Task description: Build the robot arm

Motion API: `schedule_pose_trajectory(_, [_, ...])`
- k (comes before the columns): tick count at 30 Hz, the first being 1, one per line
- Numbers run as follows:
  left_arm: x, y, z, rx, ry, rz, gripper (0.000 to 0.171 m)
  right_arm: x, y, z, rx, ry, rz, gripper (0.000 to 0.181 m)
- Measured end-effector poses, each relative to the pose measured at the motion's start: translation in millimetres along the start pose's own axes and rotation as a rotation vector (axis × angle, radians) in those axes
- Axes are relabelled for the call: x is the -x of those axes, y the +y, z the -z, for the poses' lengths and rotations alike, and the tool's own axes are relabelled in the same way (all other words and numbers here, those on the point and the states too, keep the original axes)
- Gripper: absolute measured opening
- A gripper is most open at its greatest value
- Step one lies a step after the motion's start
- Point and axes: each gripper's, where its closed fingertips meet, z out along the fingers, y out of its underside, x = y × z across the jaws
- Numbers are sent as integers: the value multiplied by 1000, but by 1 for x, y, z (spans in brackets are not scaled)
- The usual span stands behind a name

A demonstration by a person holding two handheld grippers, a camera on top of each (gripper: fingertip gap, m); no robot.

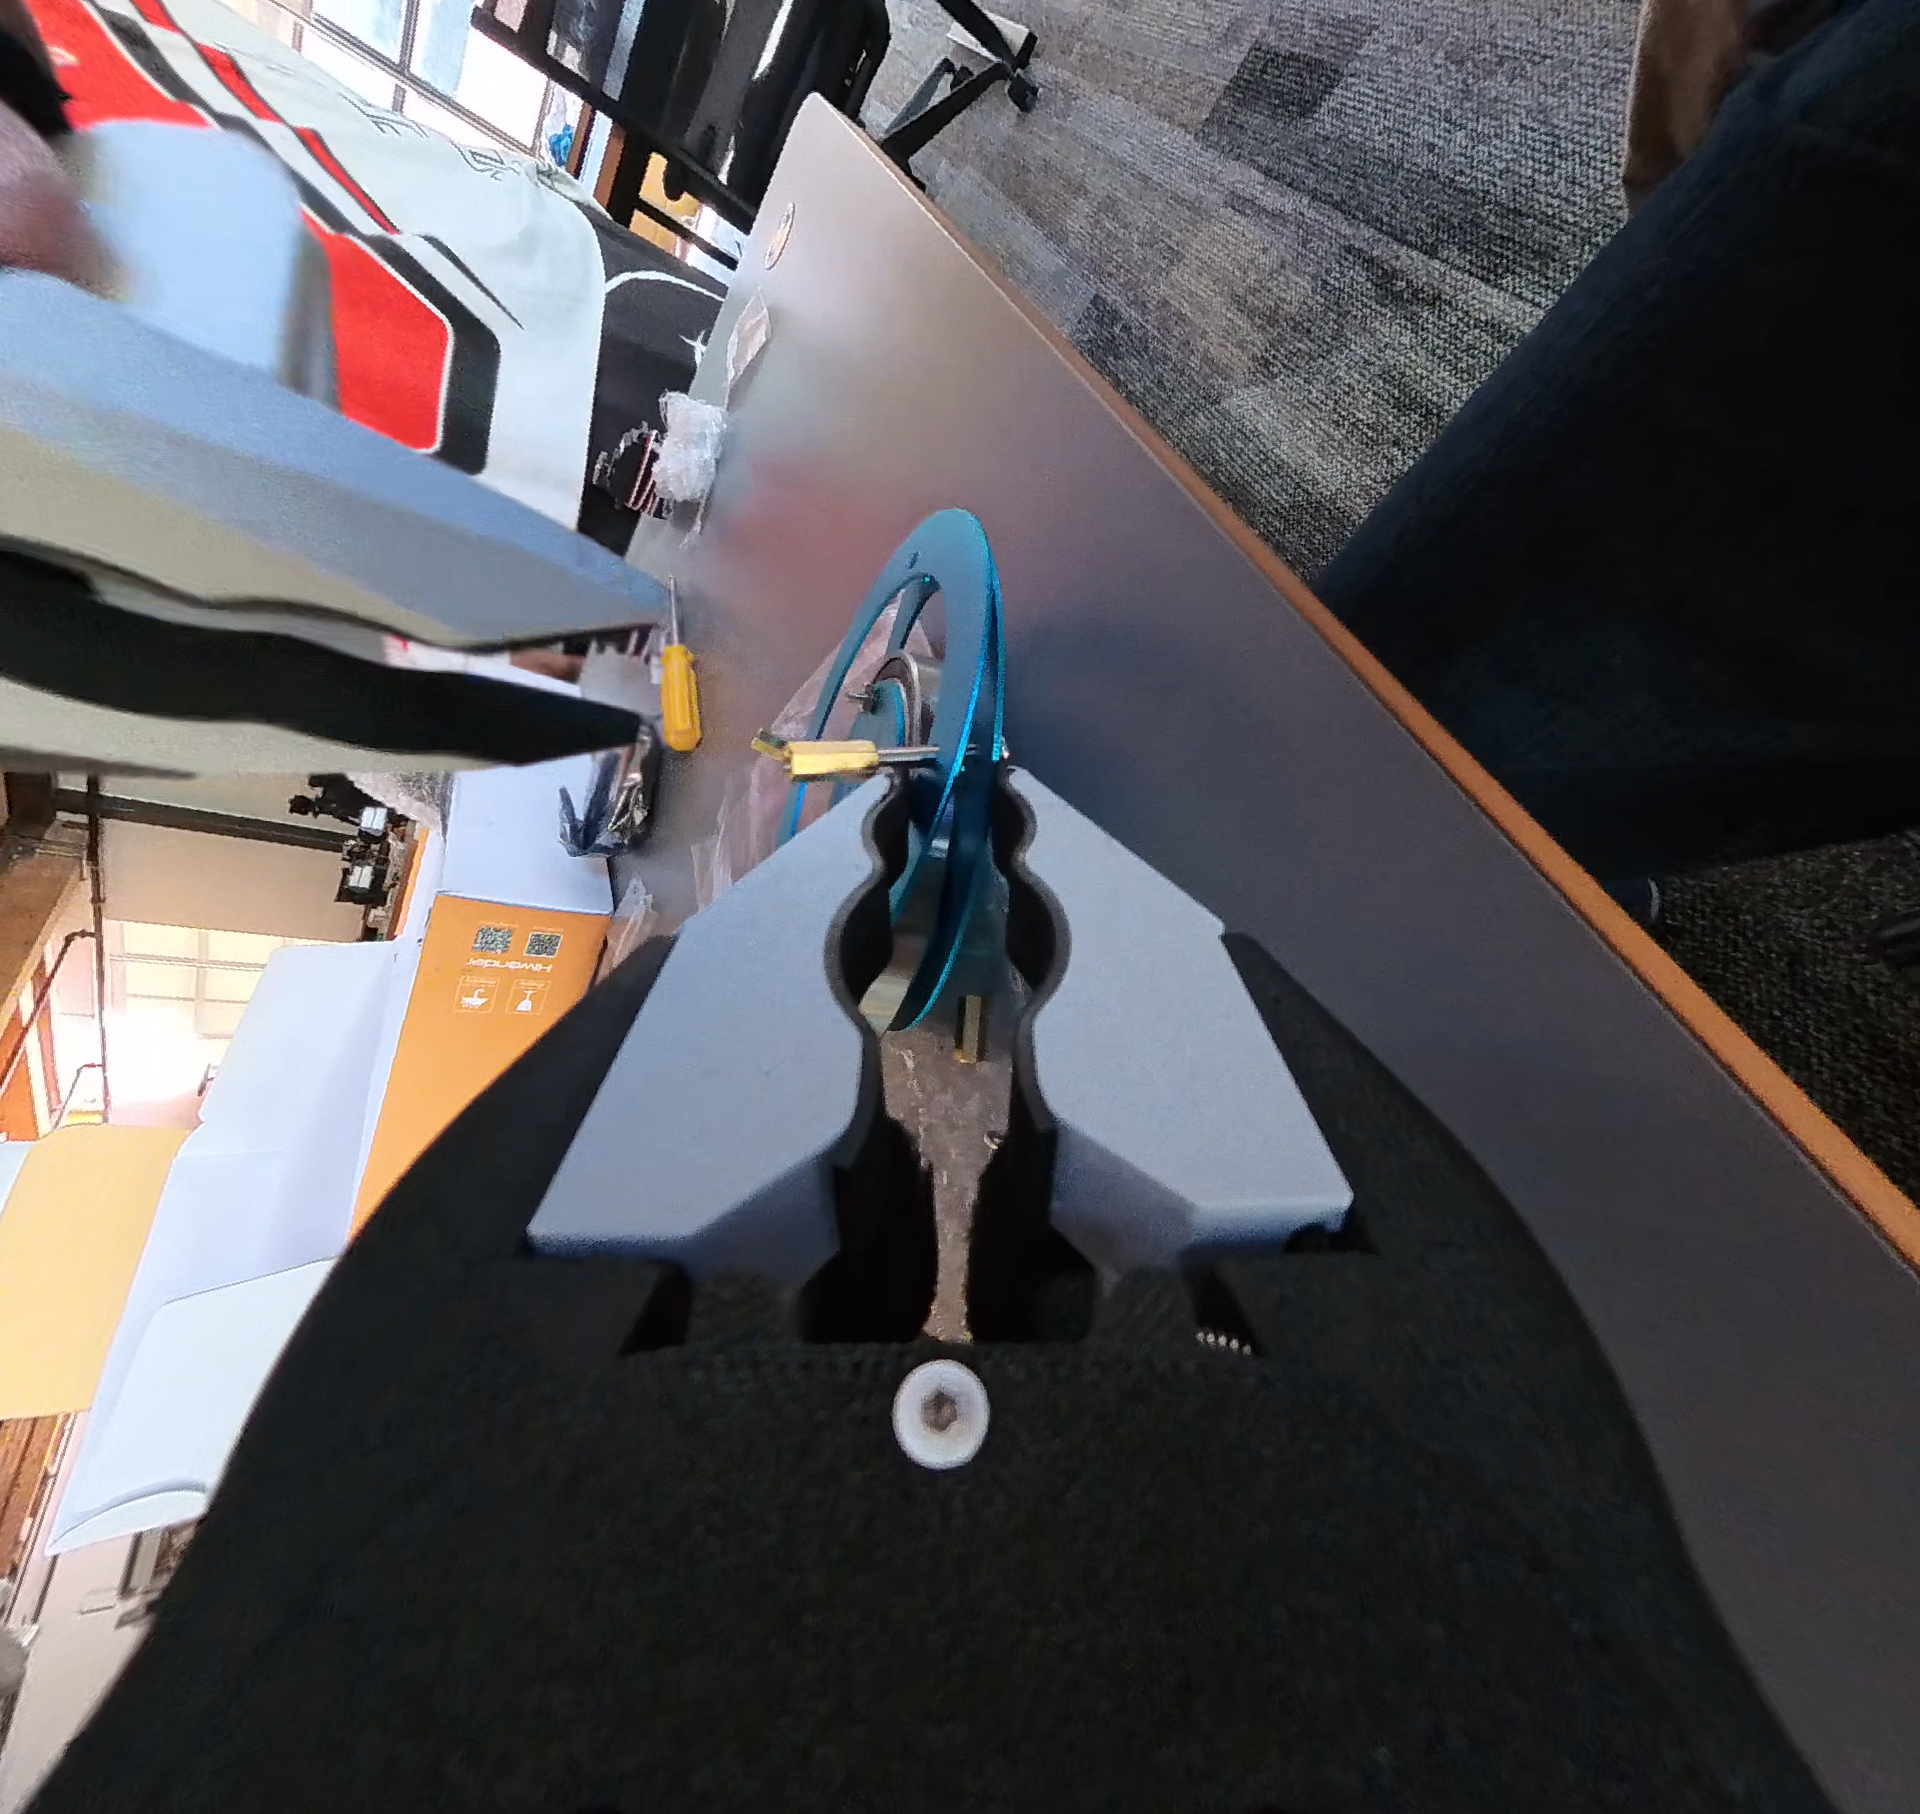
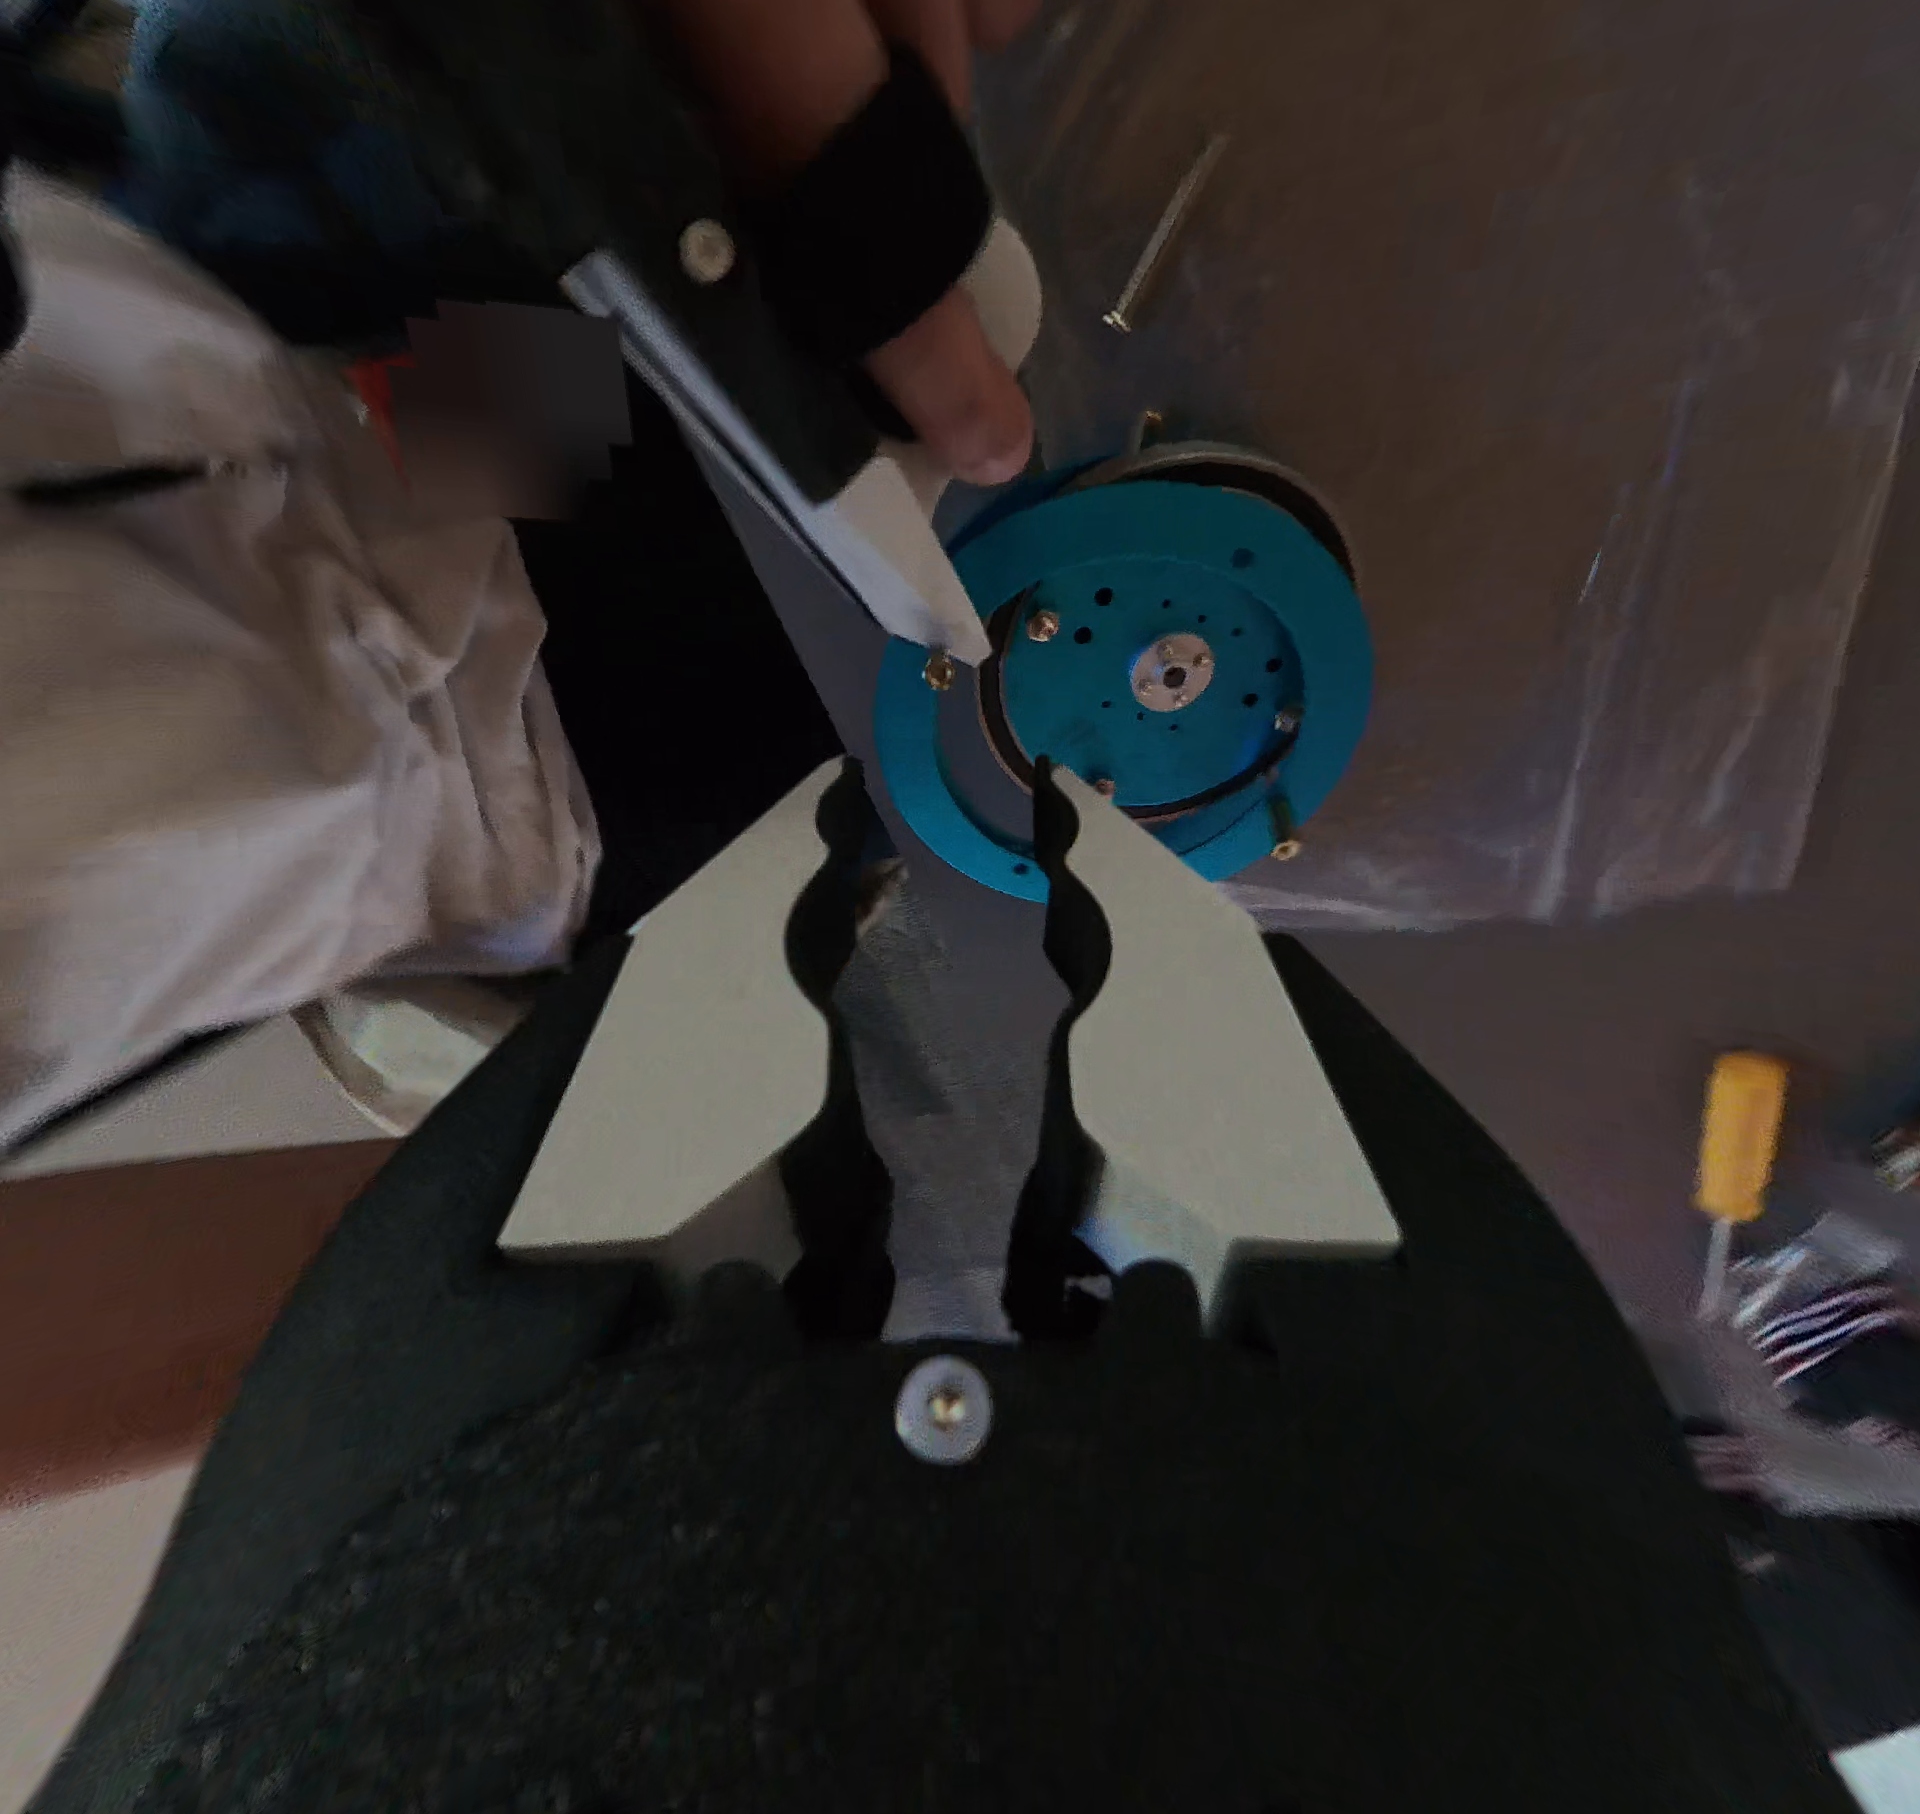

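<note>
On my left, my left hand-held gripper point(image 1: 940, 777) clamps the rim of the blue disc assembly point(image 1: 961, 663) standing on edge on the worktop point(image 1: 1195, 725), an orange carton point(image 1: 488, 995) with printed labels behind. A yellow screwdriver point(image 1: 681, 694) lies just beside it. My right hand-held gripper point(image 2: 945, 777) stands narrowly parted at the disc, gripping nothing.

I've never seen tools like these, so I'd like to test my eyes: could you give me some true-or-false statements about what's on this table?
1. The left tool is clamped on the rim of the blue disc assembly. True.
2. The screwdriver has a red handle. False: the screwdriver has a yellow handle.
3. The right tool is also clamped on the disc. False: its jaws stand apart with nothing between them, just short of the disc.
4. A loose screw lies apart from the disc. True.
</note>
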Motion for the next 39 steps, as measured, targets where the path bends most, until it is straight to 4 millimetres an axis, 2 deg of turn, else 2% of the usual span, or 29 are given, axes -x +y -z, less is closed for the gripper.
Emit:
schedule_pose_trajectory(3, [-1, 0, 1, -12, 4, -3, 15, -3, -3, 11, -66, -33, 291, 32])
schedule_pose_trajectory(8, [2, 1, 3, -36, 5, 17, 15, 6, -15, 21, -226, -157, 756, 17])
schedule_pose_trajectory(12, [2, 1, 4, -49, 11, 28, 15, 7, -17, 16, -257, -311, 959, 17])
schedule_pose_trajectory(17, [1, 2, 5, -63, 22, 34, 15, 2, -15, -3, -193, -388, 1148, 18])
schedule_pose_trajectory(20, [0, 2, 5, -73, 30, 49, 16, 6, -16, -1, -215, -484, 1224, 12])
schedule_pose_trajectory(28, [3, 3, 6, -84, 33, 75, 15, 6, -18, -16, -179, -476, 1356, 15])
schedule_pose_trajectory(32, [3, 3, 7, -86, 36, 86, 16, 4, -16, -26, -145, -466, 1365, 6])
schedule_pose_trajectory(35, [4, 4, 7, -83, 32, 87, 16, 3, -16, -25, -132, -441, 1357, 5])
schedule_pose_trajectory(39, [6, 4, 8, -81, 30, 103, 15, 1, -18, -23, -70, -439, 1218, 4])
